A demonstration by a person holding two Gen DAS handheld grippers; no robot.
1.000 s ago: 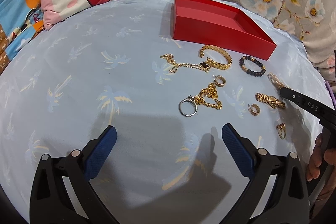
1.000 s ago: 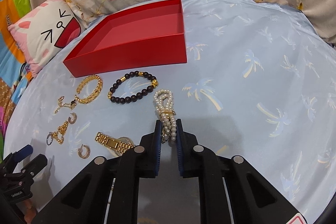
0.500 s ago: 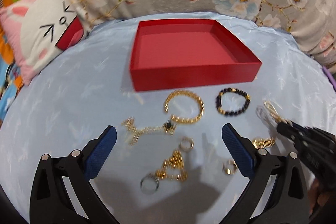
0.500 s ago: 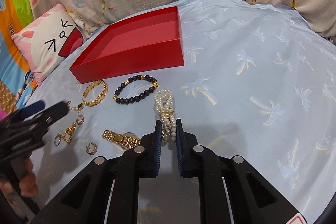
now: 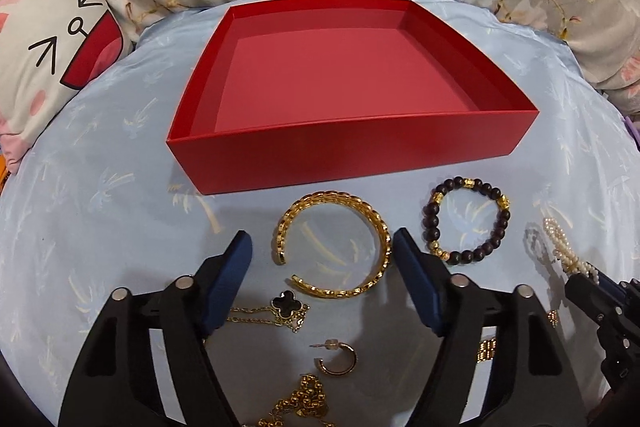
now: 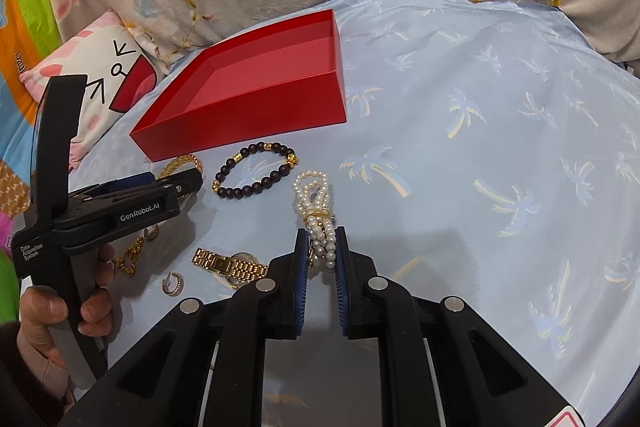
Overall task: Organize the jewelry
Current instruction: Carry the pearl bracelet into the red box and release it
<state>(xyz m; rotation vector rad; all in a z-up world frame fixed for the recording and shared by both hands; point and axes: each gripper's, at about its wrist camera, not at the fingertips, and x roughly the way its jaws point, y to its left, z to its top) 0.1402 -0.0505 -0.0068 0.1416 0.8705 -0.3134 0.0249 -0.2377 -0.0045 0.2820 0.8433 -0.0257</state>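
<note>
The left gripper (image 5: 322, 251) has just been closing its blue fingers (image 5: 236, 281), but they do not touch the shiny gold open bangle (image 5: 376, 227) lying between them. The empty red cardboard box (image 5: 348, 147) sits just past its fingertips. The right gripper (image 6: 322, 239) pinches the white pearl bracelet (image 6: 314, 195) on the light blue cloth (image 6: 480, 147).

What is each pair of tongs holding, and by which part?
Right tongs: pearl bracelet, pinched at its near end. Left tongs: nothing; closing around the gold cuff bangle, pads not touching it.
</note>
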